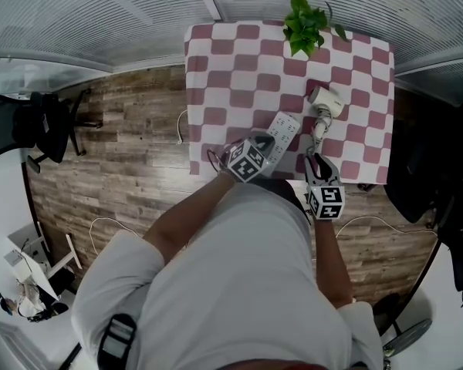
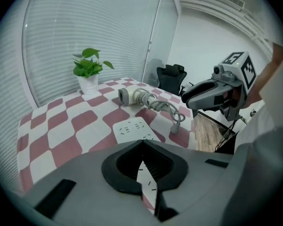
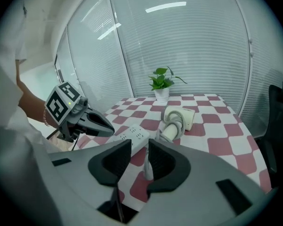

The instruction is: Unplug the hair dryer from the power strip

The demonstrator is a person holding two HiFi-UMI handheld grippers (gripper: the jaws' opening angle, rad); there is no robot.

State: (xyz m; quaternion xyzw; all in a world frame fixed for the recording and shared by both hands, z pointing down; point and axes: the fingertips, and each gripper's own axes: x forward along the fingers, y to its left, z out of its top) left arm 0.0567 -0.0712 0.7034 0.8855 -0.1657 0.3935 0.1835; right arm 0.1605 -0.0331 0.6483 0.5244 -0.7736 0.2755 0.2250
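Observation:
The white hair dryer (image 1: 328,97) lies on the checkered table (image 1: 239,75) with its cord (image 1: 322,118) coiled toward me. The cord ends in a plug (image 2: 175,126) that lies loose on the cloth, apart from the white power strip (image 1: 282,128). No plug sits in the strip's sockets (image 2: 132,130). My left gripper (image 1: 268,146) hovers over the strip's near end, its jaw tips touching with nothing between them. My right gripper (image 1: 315,160) hangs above the plug with a gap between its jaws and holds nothing.
A potted plant (image 1: 305,21) stands at the table's far edge. A black office chair (image 1: 31,122) sits on the wood floor to the left, and dark objects (image 1: 440,176) stand off the table's right side. Thin cables (image 1: 370,222) trail across the floor near my feet.

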